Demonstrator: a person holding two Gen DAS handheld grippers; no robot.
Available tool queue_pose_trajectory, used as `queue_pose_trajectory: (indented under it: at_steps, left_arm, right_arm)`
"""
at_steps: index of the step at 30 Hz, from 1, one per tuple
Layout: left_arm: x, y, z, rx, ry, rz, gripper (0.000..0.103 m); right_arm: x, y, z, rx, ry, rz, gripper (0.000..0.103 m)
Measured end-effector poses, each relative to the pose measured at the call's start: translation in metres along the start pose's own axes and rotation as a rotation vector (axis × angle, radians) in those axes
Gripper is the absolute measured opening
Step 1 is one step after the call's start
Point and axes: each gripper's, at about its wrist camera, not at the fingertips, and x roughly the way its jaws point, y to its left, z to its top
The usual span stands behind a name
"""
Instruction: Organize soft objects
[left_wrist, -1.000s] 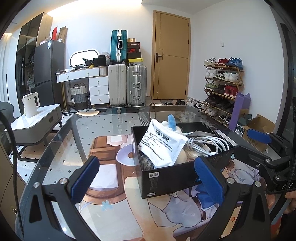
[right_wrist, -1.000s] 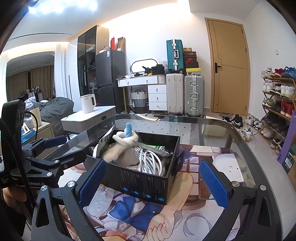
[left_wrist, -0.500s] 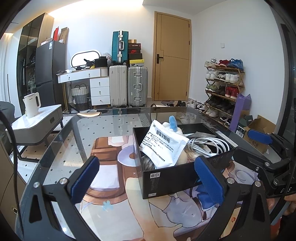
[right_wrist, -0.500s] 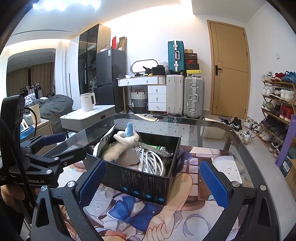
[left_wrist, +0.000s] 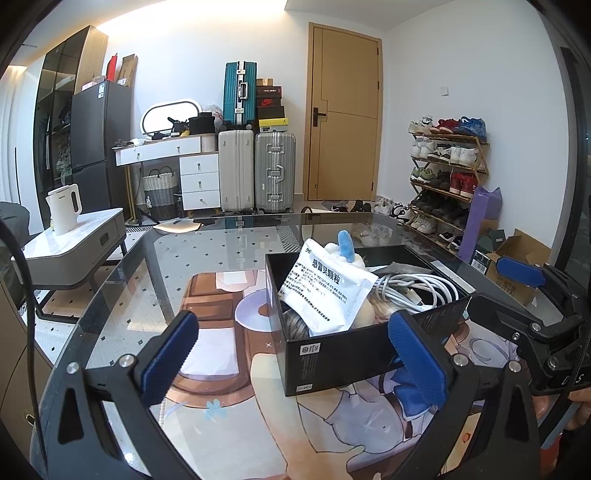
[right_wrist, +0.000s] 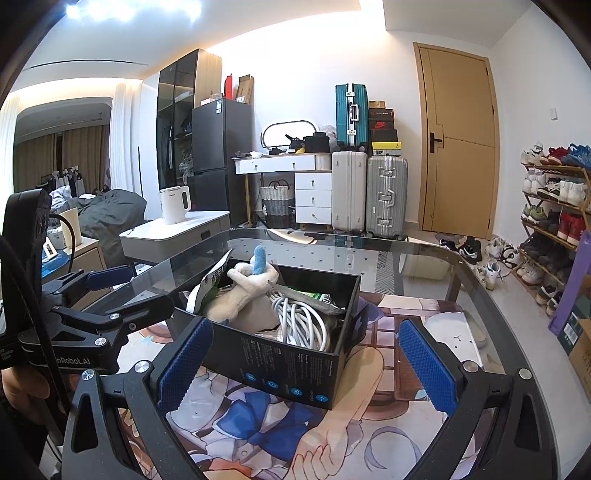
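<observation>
Soft objects sit just beyond our jaws, which gape wide on both the left gripper (left_wrist: 295, 354) and the right gripper (right_wrist: 306, 354), grasping nothing. Over the last second little has changed: both have only drifted slightly. Ahead, the plush toy (right_wrist: 243, 291), white pouch (left_wrist: 325, 291) and cable coil (right_wrist: 299, 317) lie in the black box (left_wrist: 351, 354) on the table (left_wrist: 207, 254), so whether sorting remains we cannot judge.

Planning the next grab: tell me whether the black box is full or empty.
Full: the black box holds a plush toy, white cable coil and white packet.
</observation>
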Motion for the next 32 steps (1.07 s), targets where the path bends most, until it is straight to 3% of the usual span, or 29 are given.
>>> queue_pose_trajectory:
  at_steps: [32]
  left_arm:
    - [-0.0023,0.0007,0.0016,0.002,-0.008,0.012,0.103]
  right_arm:
    - [0.0005,-0.0001,-0.0006,-0.002,0.0,-0.001,0.102]
